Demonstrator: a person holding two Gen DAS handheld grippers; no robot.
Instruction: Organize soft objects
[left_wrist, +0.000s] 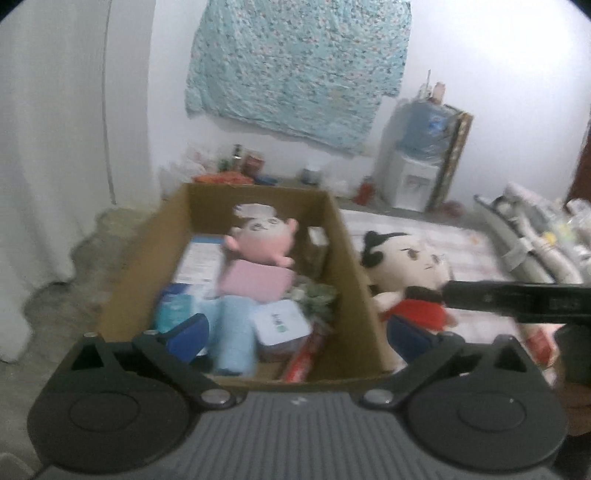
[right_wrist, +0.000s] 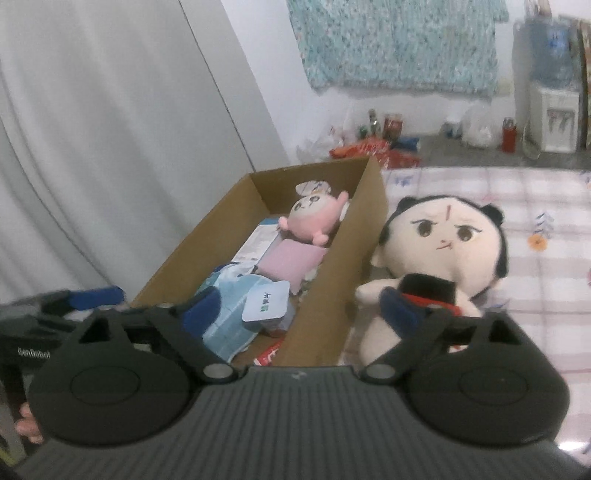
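Your next candidate is the big black-haired doll (right_wrist: 441, 240), and it sits outside the cardboard box (right_wrist: 371, 236), leaning just beside the box's right-hand wall on the checked bed sheet (right_wrist: 535, 206). From your right hand-held gripper (right_wrist: 301, 310) it lies ahead and to the right; its right-side finger (right_wrist: 400, 314) stands in front of the doll's red-clothed body, though whether it touches the plush you cannot tell from here. From your left hand-held gripper (left_wrist: 299, 332) the doll (left_wrist: 410, 266) lies further off to the right, past the box wall (left_wrist: 356, 280), so the right hand looks the nearer one. The doll sits roughly upright, its long axis running from the head down to the red middle, tilted a little away from you.

Both hand-held grippers stand spread wide, and nothing is caught between either pair of fingers. The left one looks over the near end of the box, where a light blue rolled cloth (left_wrist: 236, 336) lies between its fingers but untouched.

Inside the box the small pink plush (right_wrist: 314, 218) already lies at the far end, with a pink pad (right_wrist: 290, 264) below it and packets crowding the near end. Judging by that, the doll is the soft thing not yet put away.
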